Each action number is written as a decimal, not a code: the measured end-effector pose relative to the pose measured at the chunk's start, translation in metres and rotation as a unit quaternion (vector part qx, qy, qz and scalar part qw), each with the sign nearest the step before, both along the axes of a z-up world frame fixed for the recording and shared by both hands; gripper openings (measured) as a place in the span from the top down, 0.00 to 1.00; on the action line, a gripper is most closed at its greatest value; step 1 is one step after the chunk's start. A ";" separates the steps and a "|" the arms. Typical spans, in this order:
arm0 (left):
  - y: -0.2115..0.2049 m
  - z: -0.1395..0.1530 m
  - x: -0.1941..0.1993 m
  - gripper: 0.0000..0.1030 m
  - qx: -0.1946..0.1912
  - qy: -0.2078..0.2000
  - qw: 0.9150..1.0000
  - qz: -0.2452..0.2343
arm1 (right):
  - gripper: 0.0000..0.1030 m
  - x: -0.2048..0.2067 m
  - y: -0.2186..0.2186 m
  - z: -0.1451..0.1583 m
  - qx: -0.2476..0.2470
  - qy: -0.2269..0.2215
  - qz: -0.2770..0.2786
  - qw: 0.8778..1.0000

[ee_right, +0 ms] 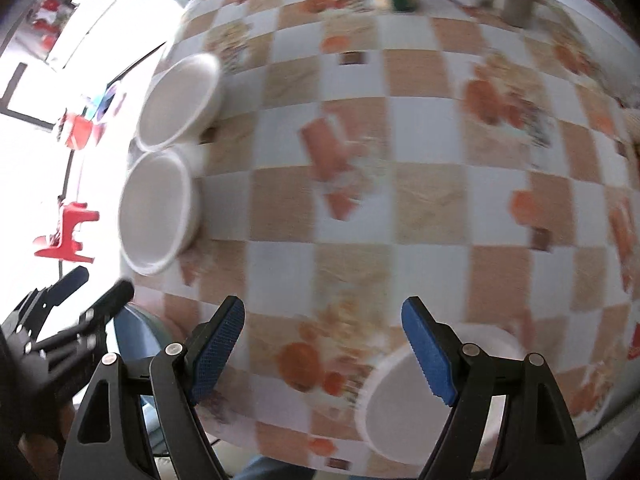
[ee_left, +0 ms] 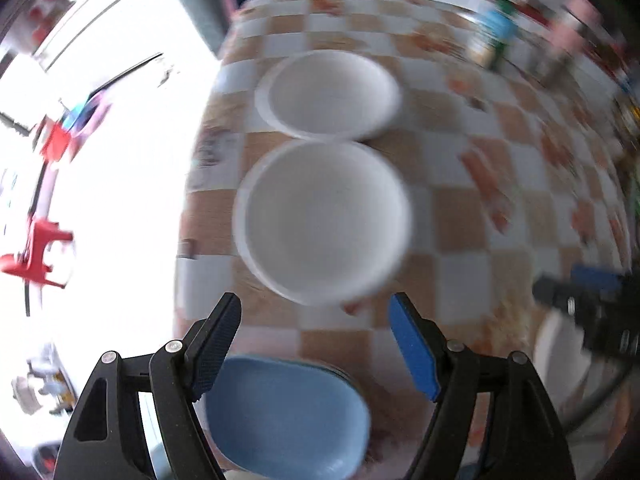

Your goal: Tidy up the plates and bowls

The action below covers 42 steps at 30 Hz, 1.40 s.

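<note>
Your left tongs (ee_left: 316, 344) and right tongs (ee_right: 324, 344) both gape apart, holding nothing, above the checkered worktop (ee_right: 360, 160) with its white bowls (ee_left: 324, 220).

Two white bowls, near one (ee_left: 324, 220) and far one (ee_left: 330, 94), upright, rims just touching, near the counter's left edge. Blue plates (ee_left: 288, 416), seemingly stacked, lie closer in at the near edge. Another white dish (ee_right: 404, 400) lies well apart, near right.
</note>
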<state>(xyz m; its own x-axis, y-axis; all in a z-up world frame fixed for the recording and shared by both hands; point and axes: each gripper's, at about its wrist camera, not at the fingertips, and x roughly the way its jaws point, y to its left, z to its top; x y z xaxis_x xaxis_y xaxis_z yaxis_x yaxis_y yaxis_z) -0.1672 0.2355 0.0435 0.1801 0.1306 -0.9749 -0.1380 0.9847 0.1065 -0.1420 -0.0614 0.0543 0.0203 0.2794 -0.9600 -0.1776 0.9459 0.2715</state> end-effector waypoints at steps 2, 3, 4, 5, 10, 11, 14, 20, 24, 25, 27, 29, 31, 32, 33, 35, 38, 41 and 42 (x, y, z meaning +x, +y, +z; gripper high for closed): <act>0.019 -0.006 0.007 0.23 0.007 -0.001 1.000 0.030 | 0.20 0.004 0.021 -0.006 -0.001 0.005 0.012 1.000; 0.028 -0.009 0.011 0.23 0.006 0.000 0.999 0.043 | 0.20 0.007 0.031 -0.009 0.002 0.008 0.016 1.000; 0.036 -0.010 0.013 0.23 0.003 0.002 0.999 0.052 | 0.20 0.008 0.039 -0.011 0.006 0.010 0.019 1.000; 0.042 -0.013 0.016 0.23 0.003 0.005 0.998 0.060 | 0.20 0.010 0.046 -0.013 0.008 0.012 0.022 1.000; 0.063 -0.029 0.032 0.23 0.002 0.011 0.996 0.085 | 0.20 0.021 0.077 -0.023 0.010 0.013 0.036 0.999; 0.065 -0.031 0.034 0.23 0.002 0.012 0.996 0.086 | 0.20 0.024 0.083 -0.026 0.010 0.014 0.037 0.999; 0.068 -0.044 0.044 0.23 0.008 0.020 0.996 0.084 | 0.20 0.033 0.094 -0.034 0.011 0.020 0.039 0.999; 0.072 -0.062 0.056 0.24 0.026 0.030 0.996 0.083 | 0.20 0.039 0.111 -0.045 0.008 0.027 0.050 0.998; 0.075 -0.070 0.059 0.41 0.007 0.040 0.995 0.087 | 0.36 0.039 0.113 -0.051 0.012 0.032 0.051 0.998; 0.073 -0.073 0.061 0.49 0.002 0.044 0.995 0.085 | 0.41 0.038 0.113 -0.052 0.014 0.036 0.051 0.998; 0.070 -0.077 0.062 0.61 -0.011 0.050 0.995 0.082 | 0.54 0.038 0.110 -0.056 0.022 0.051 0.045 0.997; 0.064 -0.078 0.062 0.69 -0.024 0.050 0.996 0.075 | 0.61 0.038 0.106 -0.059 0.037 0.064 0.037 0.997; 0.056 -0.077 0.063 0.69 -0.015 0.044 0.997 0.062 | 0.67 0.037 0.104 -0.059 0.040 0.062 0.046 0.996; 0.053 -0.076 0.063 0.69 -0.015 0.045 0.997 0.059 | 0.73 0.036 0.104 -0.059 0.043 0.064 0.051 0.996; 0.050 -0.077 0.063 0.69 -0.019 0.046 0.997 0.056 | 0.77 0.035 0.102 -0.060 0.047 0.067 0.050 0.995; 0.043 -0.077 0.062 0.71 -0.024 0.048 0.997 0.049 | 0.78 0.032 0.097 -0.060 0.050 0.073 0.048 0.995; 0.026 -0.075 0.057 0.71 -0.025 0.051 0.998 0.032 | 0.78 0.026 0.088 -0.058 0.045 0.072 0.056 0.995; 0.006 -0.073 0.051 0.71 -0.027 0.055 0.998 0.013 | 0.78 0.021 0.072 -0.054 0.037 0.068 0.059 0.995; 0.000 -0.073 0.048 0.71 -0.027 0.056 0.998 0.007 | 0.78 0.019 0.067 -0.054 0.035 0.067 0.058 0.995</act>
